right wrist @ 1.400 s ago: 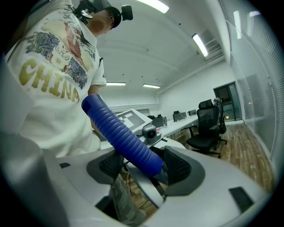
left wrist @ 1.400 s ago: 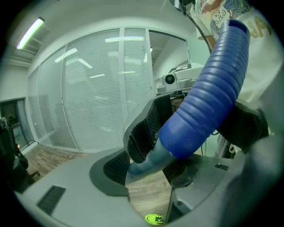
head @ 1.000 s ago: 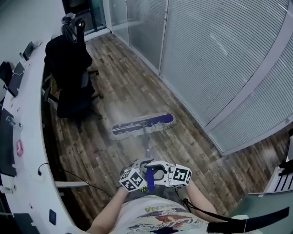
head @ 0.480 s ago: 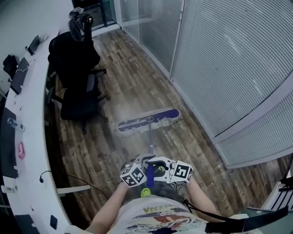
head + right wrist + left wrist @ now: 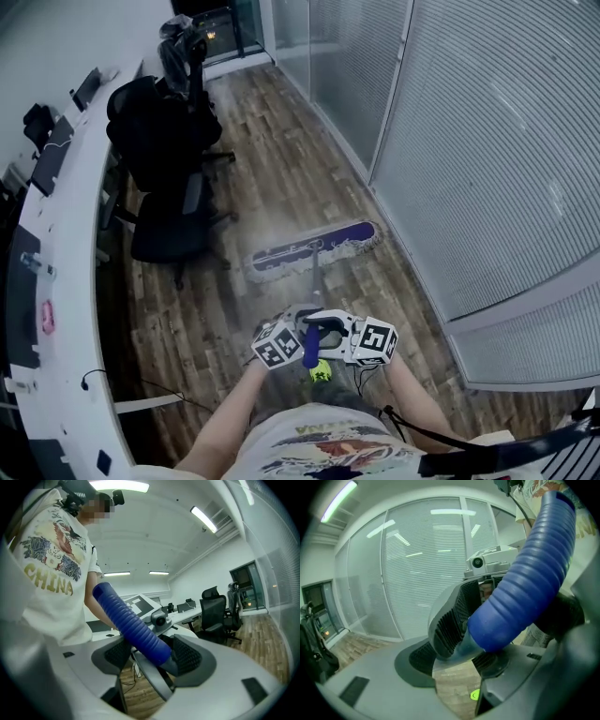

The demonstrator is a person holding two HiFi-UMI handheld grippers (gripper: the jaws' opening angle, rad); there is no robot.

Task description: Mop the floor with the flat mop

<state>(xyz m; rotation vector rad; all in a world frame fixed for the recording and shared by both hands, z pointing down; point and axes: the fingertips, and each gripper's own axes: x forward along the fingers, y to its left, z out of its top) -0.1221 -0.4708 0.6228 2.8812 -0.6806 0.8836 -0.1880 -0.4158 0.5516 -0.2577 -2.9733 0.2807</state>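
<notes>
The flat mop's purple head (image 5: 314,248) with its white fringe lies flat on the wood floor, ahead of me. Its shaft runs back to a blue ribbed grip (image 5: 310,349). My left gripper (image 5: 296,339) and right gripper (image 5: 330,337) meet on that grip from either side, close to my waist. In the left gripper view the blue grip (image 5: 525,573) crosses between the ribbed pads (image 5: 449,620) of the left gripper (image 5: 473,639), which is shut on the handle. In the right gripper view the right gripper (image 5: 154,660) is likewise shut on the blue grip (image 5: 131,623).
Two black office chairs (image 5: 169,225) (image 5: 155,122) stand to the left of the mop head, beside a long white desk (image 5: 56,281). A glass wall with blinds (image 5: 487,169) runs along the right. A cable (image 5: 150,398) lies on the floor under the desk.
I have walked forward down the aisle, pushing the mop head ahead along the floor. The chairs and the glass wall have come nearer. Both grips on the handle look the same.
</notes>
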